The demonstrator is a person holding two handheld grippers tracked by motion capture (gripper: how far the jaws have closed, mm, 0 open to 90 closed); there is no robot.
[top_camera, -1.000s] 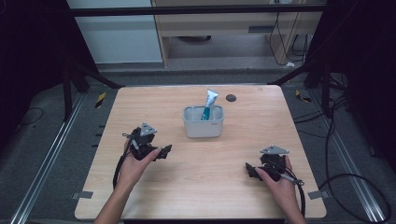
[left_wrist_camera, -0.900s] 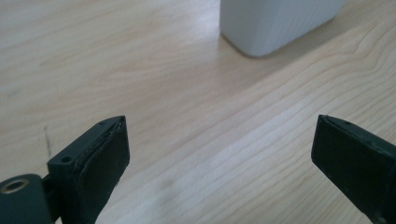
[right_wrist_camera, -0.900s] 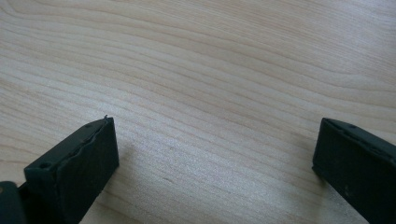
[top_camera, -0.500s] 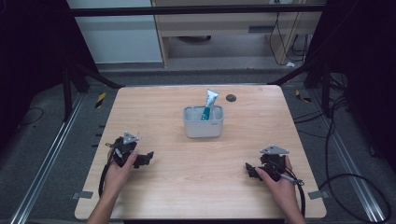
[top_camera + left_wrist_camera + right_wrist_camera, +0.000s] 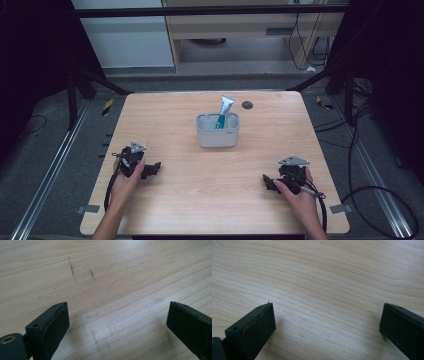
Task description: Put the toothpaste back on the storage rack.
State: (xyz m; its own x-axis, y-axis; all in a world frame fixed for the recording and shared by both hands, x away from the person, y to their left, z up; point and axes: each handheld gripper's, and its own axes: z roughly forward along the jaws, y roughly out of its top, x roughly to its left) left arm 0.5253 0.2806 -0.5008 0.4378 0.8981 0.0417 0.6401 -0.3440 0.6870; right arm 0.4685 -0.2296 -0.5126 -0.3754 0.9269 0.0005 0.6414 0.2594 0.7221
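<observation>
The left gripper (image 5: 150,169) and right gripper (image 5: 270,182) are held low over the near table (image 5: 200,200), their jaws spread wide with only bare wood between. The toothpaste tube (image 5: 224,112) is stood in the grey holder (image 5: 218,136) farther off, its lower part hidden by the wall.

We see a grey container (image 5: 217,131), a teal-and-white tube (image 5: 223,112), black grippers (image 5: 150,169), and a pale wood-grain tabletop (image 5: 210,200).
</observation>
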